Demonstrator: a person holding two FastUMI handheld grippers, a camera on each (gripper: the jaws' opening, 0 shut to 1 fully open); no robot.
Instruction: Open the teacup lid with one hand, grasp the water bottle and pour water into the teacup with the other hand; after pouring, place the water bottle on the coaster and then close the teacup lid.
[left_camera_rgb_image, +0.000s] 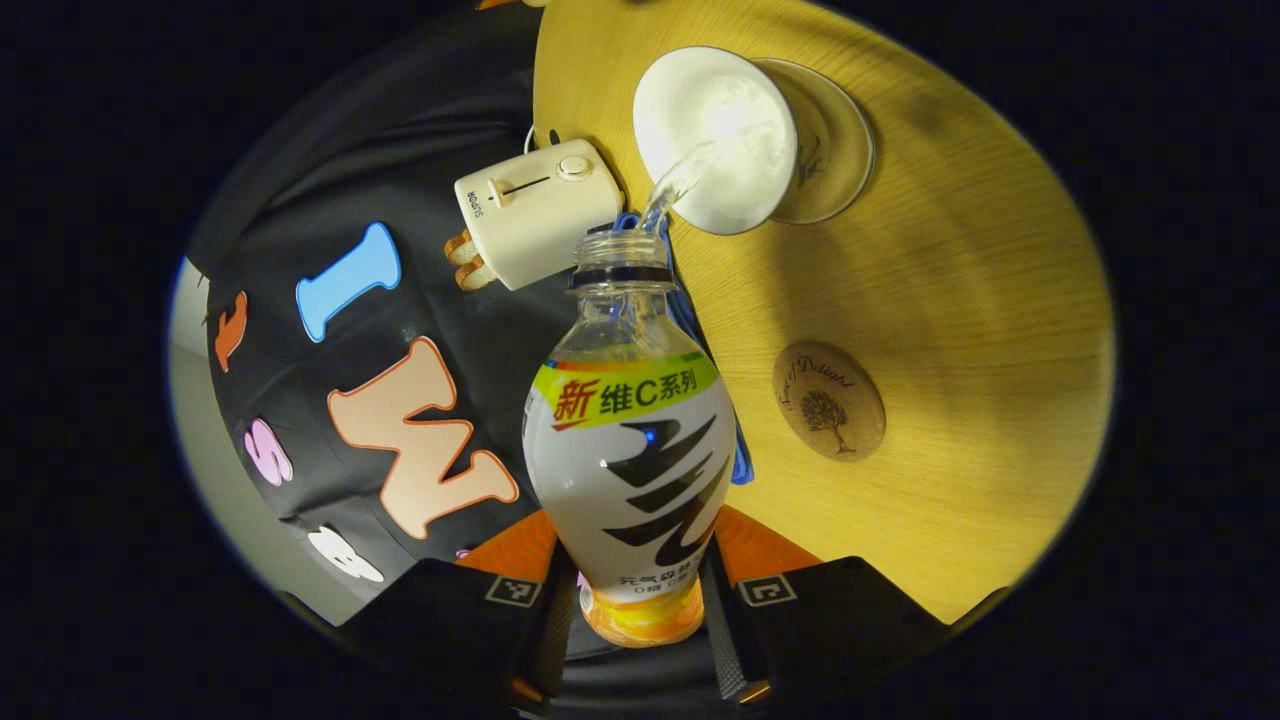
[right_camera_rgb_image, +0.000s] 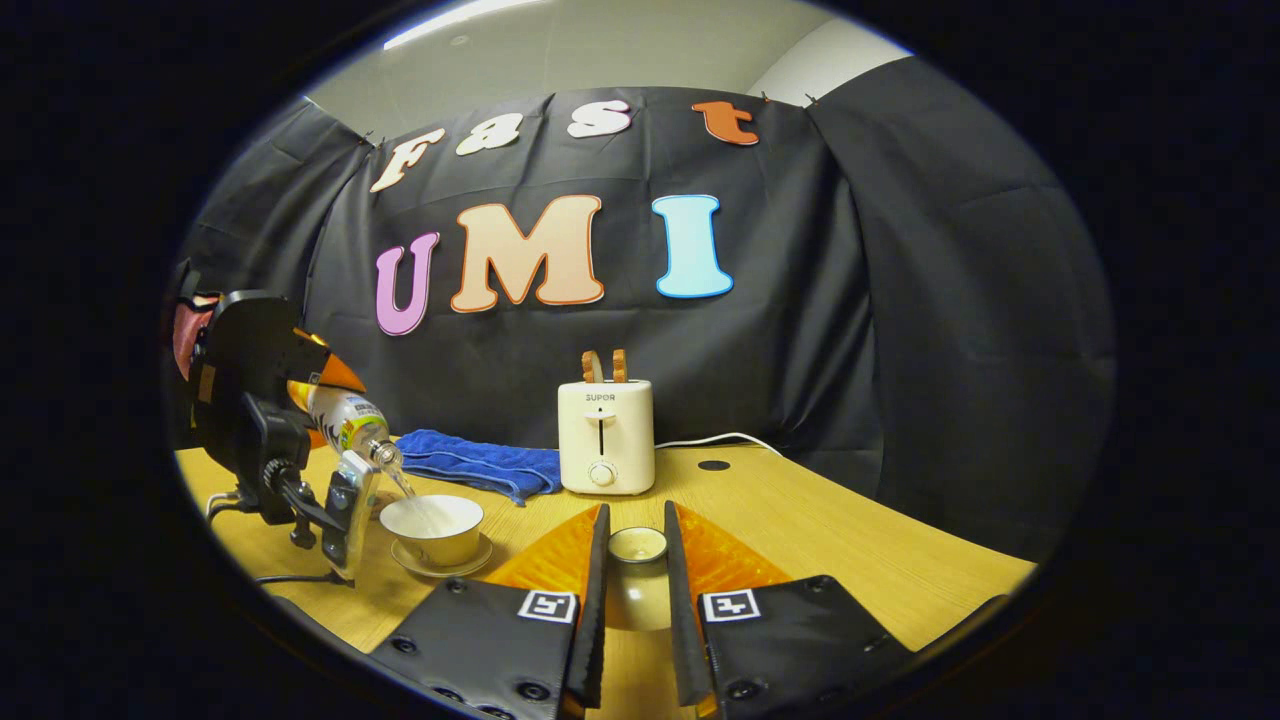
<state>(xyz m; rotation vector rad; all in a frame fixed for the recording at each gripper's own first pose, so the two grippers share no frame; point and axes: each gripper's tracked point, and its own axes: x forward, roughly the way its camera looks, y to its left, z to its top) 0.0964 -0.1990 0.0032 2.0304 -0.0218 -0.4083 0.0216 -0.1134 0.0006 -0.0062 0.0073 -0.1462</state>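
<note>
Pouring is under way: water bottle (left_camera_rgb_image: 628, 440), gripped in the left claw (left_camera_rgb_image: 640, 600), is tipped over the teacup (left_camera_rgb_image: 715, 140). The teacup lid (right_camera_rgb_image: 637, 545) is clamped in the right claw (right_camera_rgb_image: 636, 590). Next, the bottle must be righted and set on the coaster (left_camera_rgb_image: 828, 400).

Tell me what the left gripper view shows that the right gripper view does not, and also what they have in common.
The left gripper view alone shows the round wooden coaster, bare on the table, and the bottle's printed label up close, with the left gripper shut on the water bottle.

The right gripper view alone shows the teacup lid, held between the jaws of the right gripper, and the whole left gripper from the side.

Both show the water pouring into the white teacup on its saucer, the toaster with bread in it, and the blue towel.
</note>
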